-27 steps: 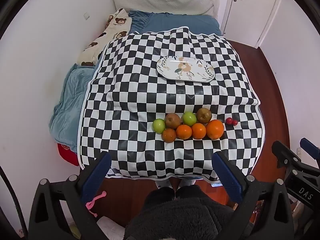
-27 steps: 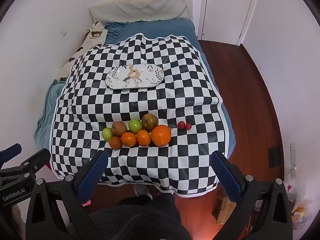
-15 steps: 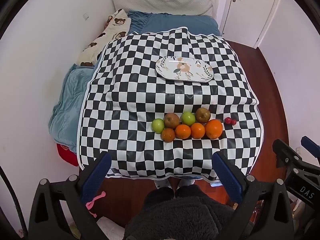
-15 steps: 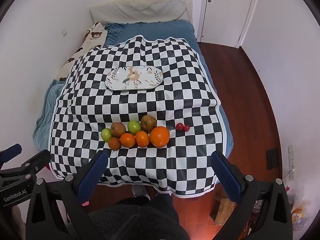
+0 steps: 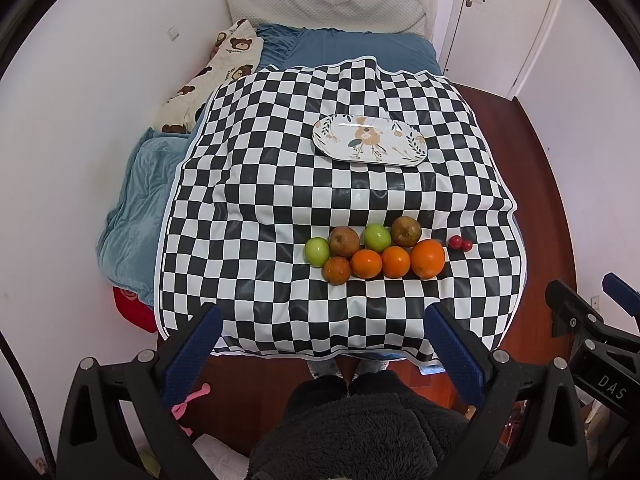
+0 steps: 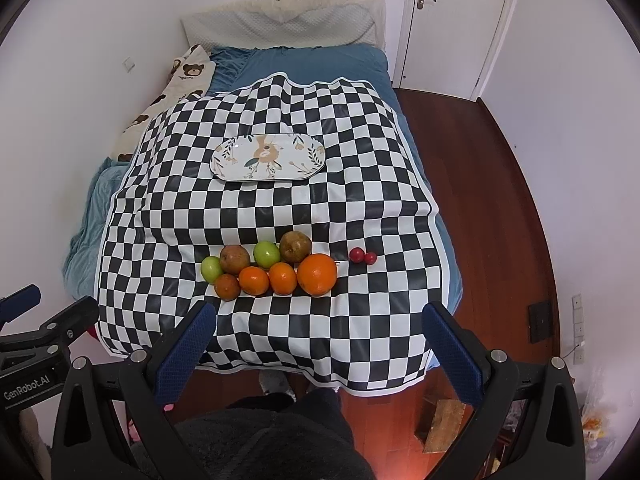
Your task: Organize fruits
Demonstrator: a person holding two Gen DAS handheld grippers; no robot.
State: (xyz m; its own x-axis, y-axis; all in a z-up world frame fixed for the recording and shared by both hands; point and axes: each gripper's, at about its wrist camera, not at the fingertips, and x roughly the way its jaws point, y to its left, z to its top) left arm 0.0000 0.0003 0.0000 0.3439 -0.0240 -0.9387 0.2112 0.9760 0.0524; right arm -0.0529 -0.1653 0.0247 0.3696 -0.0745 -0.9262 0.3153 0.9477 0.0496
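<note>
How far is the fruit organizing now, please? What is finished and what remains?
Nothing looks done: the floral plate lies bare on the checkered cloth. In hand: nothing; the left gripper and right gripper are both open, short of the cloth. Left: all fruit, namely four oranges, two green apples, two brown fruits and two small red fruits.

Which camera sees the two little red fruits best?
The right wrist view: the two little red fruits sit nearer the picture's middle, apart from the big orange. The left wrist view shows them too, but farther toward the side.
</note>
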